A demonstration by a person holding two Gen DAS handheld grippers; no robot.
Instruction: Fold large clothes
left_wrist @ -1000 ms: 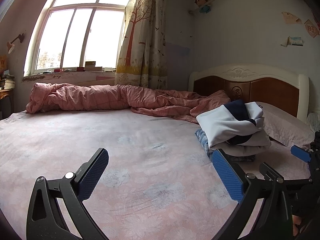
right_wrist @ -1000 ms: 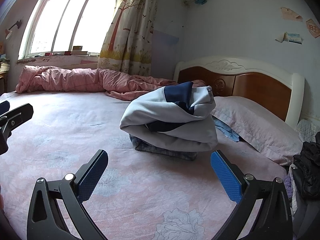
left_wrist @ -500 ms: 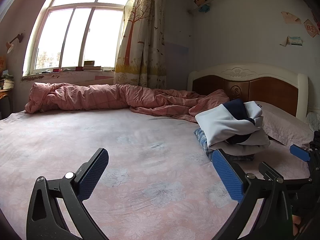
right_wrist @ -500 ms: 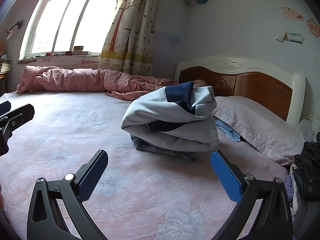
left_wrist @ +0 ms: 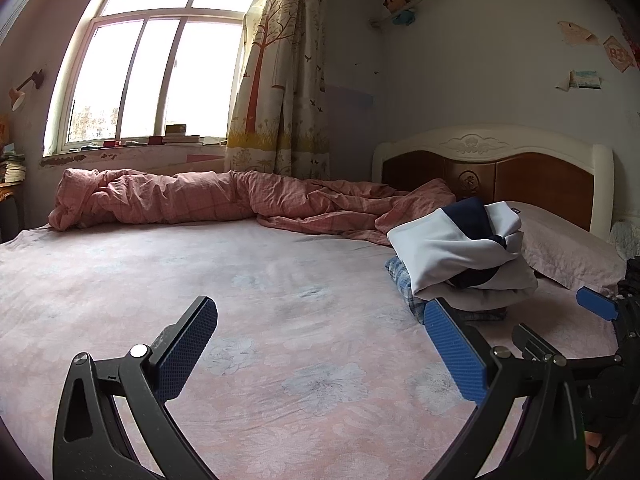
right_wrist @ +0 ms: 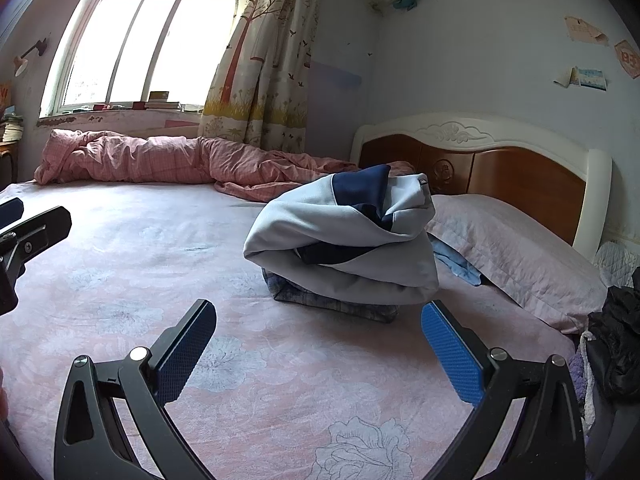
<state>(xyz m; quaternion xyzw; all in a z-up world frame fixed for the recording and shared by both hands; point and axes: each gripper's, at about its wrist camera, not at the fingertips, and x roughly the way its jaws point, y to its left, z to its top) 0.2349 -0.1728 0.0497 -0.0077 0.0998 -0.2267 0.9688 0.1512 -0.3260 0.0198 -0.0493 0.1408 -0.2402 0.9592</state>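
The left gripper [left_wrist: 320, 344] has its jaws spread wide and empty, its blue pads [left_wrist: 454, 350] hanging over the bare pink sheet [left_wrist: 260, 280] at the bottom of the left wrist frame. The right gripper [right_wrist: 318, 346] stands the same way, wide apart with nothing between the pads [right_wrist: 450, 354], low in the right wrist frame. Part of the right gripper shows at the lower right edge of the left view, and part of the left gripper at the left edge of the right view.

Just beyond the right gripper, at the centre of its frame, lies the jacket [right_wrist: 348, 236], white with navy panels, folded into a loose bundle on top of a checked garment [right_wrist: 332, 304]; in the left view the jacket [left_wrist: 456, 248] sits at centre right, beyond the right-hand pad. Both rest on the sheet, touching neither gripper.

Right of the pile is a pillow [right_wrist: 516, 252], with a bit of blue cloth [right_wrist: 460, 264] between them. Behind stands the headboard [right_wrist: 500, 156]. A rumpled pink quilt [left_wrist: 192, 200] runs along the far side of the bed, under the window [left_wrist: 160, 76] and curtain [left_wrist: 280, 80] at upper left. Dark clothing [right_wrist: 616, 340] lies at the right edge of the right view.
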